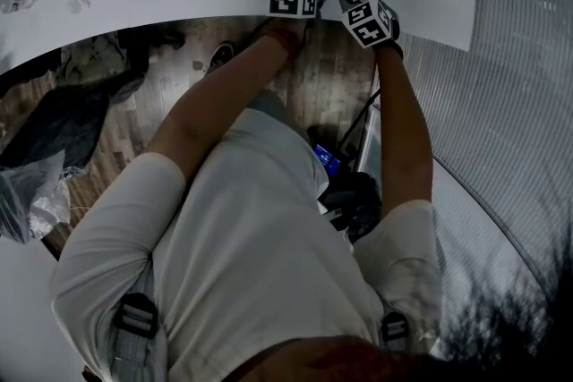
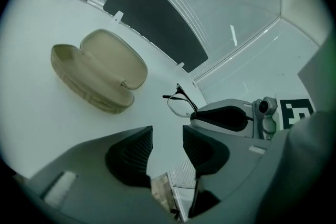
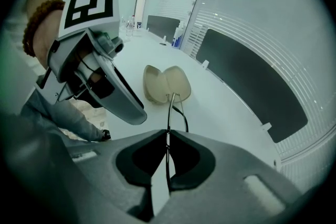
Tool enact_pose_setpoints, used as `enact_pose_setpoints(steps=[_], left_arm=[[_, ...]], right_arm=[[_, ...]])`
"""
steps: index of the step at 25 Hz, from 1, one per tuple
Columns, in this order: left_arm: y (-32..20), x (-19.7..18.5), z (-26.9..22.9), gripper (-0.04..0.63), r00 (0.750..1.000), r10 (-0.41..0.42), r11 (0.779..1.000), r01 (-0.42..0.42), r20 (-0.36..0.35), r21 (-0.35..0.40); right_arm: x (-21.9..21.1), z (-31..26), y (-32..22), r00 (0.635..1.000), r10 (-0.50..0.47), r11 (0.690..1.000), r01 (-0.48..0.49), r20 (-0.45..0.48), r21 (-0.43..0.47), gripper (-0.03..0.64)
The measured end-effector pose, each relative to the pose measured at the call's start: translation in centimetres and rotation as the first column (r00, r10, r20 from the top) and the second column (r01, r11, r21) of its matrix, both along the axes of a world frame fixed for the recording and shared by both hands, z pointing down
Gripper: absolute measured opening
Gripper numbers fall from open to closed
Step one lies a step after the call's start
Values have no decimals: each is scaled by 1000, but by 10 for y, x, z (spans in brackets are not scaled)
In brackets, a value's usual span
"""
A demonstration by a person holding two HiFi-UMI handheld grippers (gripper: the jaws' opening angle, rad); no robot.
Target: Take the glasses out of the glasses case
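Two grippers: right gripper (image 3: pixel 167 136) pinching glasses (image 2: pixel 180 104) by the rim, clear of open case (image 2: pixel 100 71) at upper left, extraction seemingly done; left gripper (image 2: pixel 167 134) spread, empty, standing by.

The right tongs (image 2: pixel 195 117) cover part of the glasses (image 2: pixel 180 104), which are too small to resolve in the head view.

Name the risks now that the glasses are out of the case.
1. The right gripper pinches the glasses only by a thin edge, so they could slip or twist.
2. The open left gripper is close beside them and could knock them.
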State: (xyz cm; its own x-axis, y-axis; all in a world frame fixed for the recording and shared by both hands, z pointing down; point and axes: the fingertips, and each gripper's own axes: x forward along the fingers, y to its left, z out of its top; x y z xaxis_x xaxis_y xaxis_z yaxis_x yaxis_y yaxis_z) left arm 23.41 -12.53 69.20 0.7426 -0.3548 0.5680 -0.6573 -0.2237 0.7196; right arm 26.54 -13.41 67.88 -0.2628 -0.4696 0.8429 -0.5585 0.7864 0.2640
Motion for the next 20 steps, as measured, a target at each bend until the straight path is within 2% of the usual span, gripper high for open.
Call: enact_pose_setpoints(steps=[20], left_arm=[[-4,15,31,186,1000,3,998,-2,20,-58]], right_arm=[[17,42,1,997,46,993,-40,58,-109,18]])
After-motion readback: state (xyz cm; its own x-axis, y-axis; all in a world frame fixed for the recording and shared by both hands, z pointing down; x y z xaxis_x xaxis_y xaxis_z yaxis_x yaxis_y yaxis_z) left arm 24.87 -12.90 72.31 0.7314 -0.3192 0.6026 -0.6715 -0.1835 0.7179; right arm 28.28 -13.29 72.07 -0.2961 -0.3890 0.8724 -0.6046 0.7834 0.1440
